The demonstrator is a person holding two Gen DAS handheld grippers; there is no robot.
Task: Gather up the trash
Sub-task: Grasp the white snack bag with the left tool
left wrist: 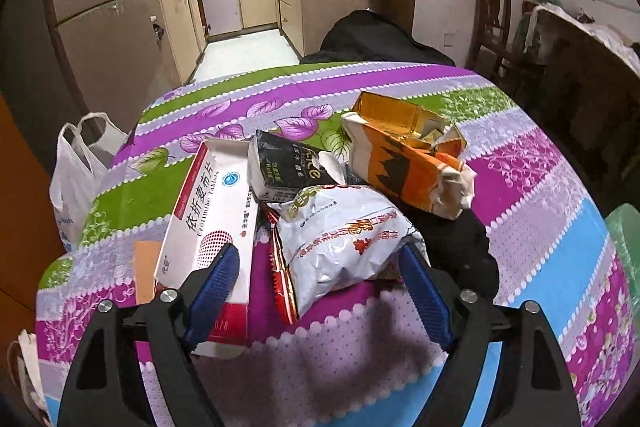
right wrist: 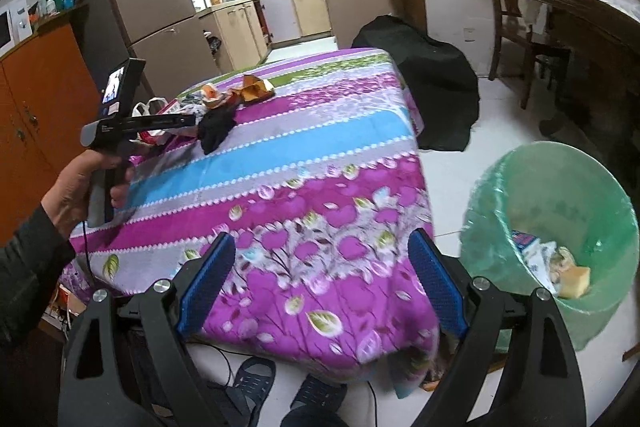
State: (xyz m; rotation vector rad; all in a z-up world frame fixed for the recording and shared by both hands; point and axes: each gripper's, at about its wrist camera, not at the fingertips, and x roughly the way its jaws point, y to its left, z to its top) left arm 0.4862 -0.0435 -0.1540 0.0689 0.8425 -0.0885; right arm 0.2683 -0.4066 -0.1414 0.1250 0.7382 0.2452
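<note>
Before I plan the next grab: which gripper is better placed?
Left. The left gripper hangs open right at the trash pile, the white bag between its fingers. The right gripper is open over bare tablecloth.

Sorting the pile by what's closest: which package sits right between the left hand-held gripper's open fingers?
The crumpled white snack bag with red and gold print. The white medicine box lies at the left finger; the orange carton lies farther back.

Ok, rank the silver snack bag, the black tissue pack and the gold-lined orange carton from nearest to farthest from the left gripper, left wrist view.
1. Silver snack bag, just ahead of the open left gripper.
2. Black tissue pack, behind it, centre.
3. Orange carton, farther back, right.
</note>
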